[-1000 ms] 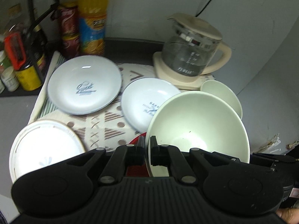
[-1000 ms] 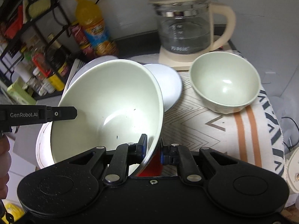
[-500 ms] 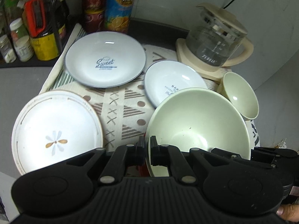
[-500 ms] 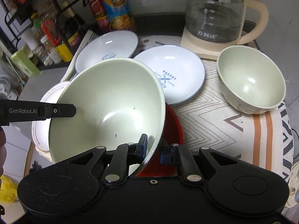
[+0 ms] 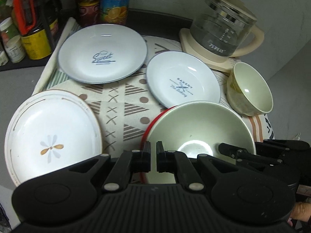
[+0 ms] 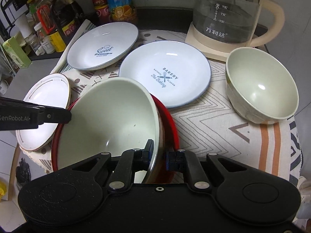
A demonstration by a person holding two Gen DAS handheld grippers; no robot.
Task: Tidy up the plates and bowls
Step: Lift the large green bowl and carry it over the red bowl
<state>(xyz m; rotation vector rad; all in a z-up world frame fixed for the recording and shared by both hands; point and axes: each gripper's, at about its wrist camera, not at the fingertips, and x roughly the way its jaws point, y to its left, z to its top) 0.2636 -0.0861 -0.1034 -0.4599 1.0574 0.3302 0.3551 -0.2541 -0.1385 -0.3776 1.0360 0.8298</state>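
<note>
Your right gripper [image 6: 157, 156] was clamped on the near rim of the large pale-green ceramic bowl [image 6: 108, 120], one finger inside and one outside the wall. The bowl sat tilted inside a red bowl [image 6: 171, 122], whose rim showed around its far and left sides. Your left gripper [image 5: 153, 159] had its fingers nearly together with only a thin gap between them, nothing caught there; it hovered just in front of the red rim [image 5: 144, 134] on the bowl's left side.

Beyond the nested pair lay a small white round plate printed "Bakery" [image 6: 165, 71], just touching or very close to the red rim. To its right stood a small pale-green bowl [image 6: 262, 85], upright and apart. Farther back on the left rested a larger white plate printed "Sweet" [image 6: 103, 46], and nearest the left edge a white plate with a flower motif [image 5: 50, 134]. All sat on a beige patterned cloth [image 5: 124, 101]. A glass kettle with a cream handle [image 6: 227, 13] stood behind.
</note>
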